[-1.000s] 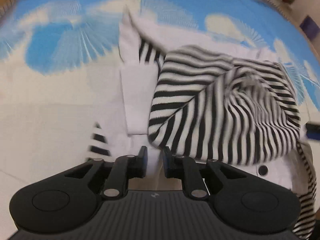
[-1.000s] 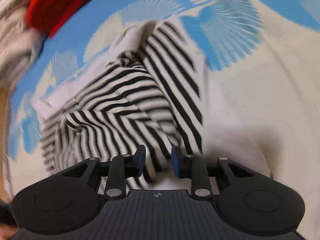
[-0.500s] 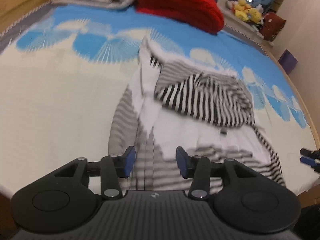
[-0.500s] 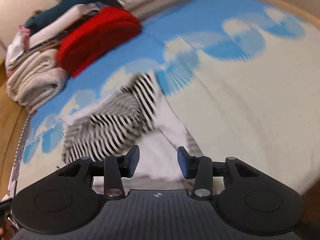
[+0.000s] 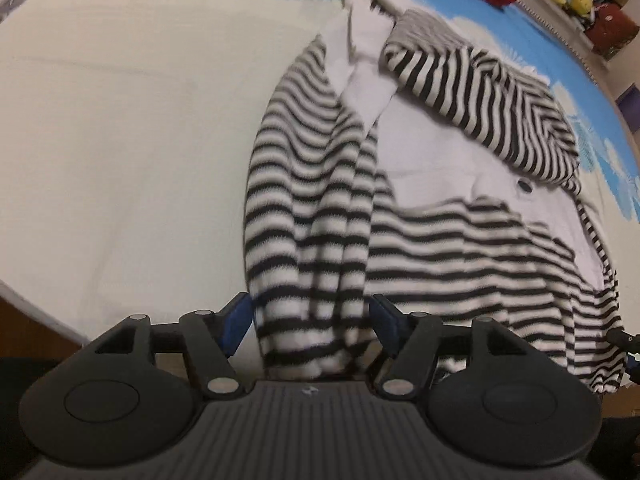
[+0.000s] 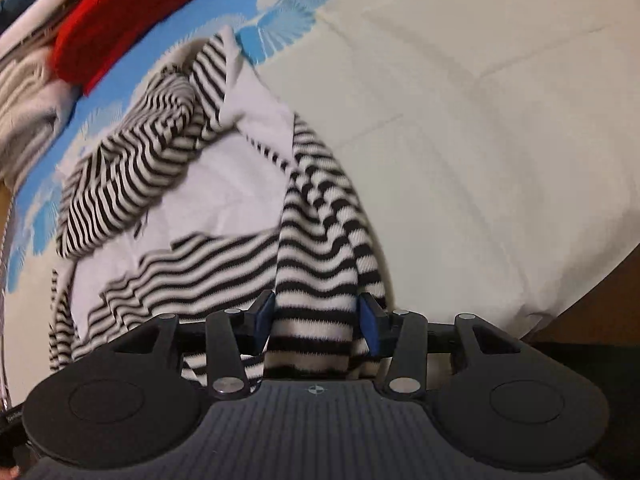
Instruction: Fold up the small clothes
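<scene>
Both grippers moved to striped garment (image 5: 320,208) hem, opening.

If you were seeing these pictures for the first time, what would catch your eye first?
The black-and-white striped garment, crumpled with white patches showing, lies across the cream bedspread and runs to the bed's near edge. Its striped hem sits between the pads of both the left gripper and the right gripper, whose jaws are opening. At the far end, a red folded item stands out against the blue pattern.

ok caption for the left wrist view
Left gripper opening over the hem of a striped top spread on a bed.
</scene>
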### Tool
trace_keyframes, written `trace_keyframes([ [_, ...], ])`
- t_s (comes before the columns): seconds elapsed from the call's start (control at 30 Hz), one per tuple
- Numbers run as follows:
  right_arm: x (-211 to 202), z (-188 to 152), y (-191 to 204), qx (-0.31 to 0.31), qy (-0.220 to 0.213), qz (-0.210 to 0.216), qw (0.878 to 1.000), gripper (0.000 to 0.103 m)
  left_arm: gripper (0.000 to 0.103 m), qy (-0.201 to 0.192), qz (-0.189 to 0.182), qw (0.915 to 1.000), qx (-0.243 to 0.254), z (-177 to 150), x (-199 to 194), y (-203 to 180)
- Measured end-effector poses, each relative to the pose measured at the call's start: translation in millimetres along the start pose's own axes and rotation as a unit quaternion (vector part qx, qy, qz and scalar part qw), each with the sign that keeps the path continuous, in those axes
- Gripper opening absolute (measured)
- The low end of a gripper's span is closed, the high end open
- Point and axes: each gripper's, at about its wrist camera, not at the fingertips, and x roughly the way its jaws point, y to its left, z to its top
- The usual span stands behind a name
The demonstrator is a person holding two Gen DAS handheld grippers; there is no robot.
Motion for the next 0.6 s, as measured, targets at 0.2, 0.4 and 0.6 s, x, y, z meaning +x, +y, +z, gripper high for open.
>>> trace_keyframes([
  [0.2, 5.3, -6.9, -1.1, -0.007, 0.014, -0.033, 0.999, 0.048, 0.008, -0.017, 0.001, 0.9993, 0.033, -6.5, -3.8, -7.1],
  [0.4, 6.3, -10.4, -5.1, -0.007, 0.018, -0.032, 0.999, 0.046, 0.010, -0.041, -0.001, 0.9991, -0.011, -12.1, -23.8, 4.3],
  [0.6, 6.9, -12.2, -2.1, -0.018, 0.022, -0.028, 0.999, 0.028, 0.026, 0.006, -0.021, 0.9995, -0.024, -11.9, -4.0, 7.6],
])
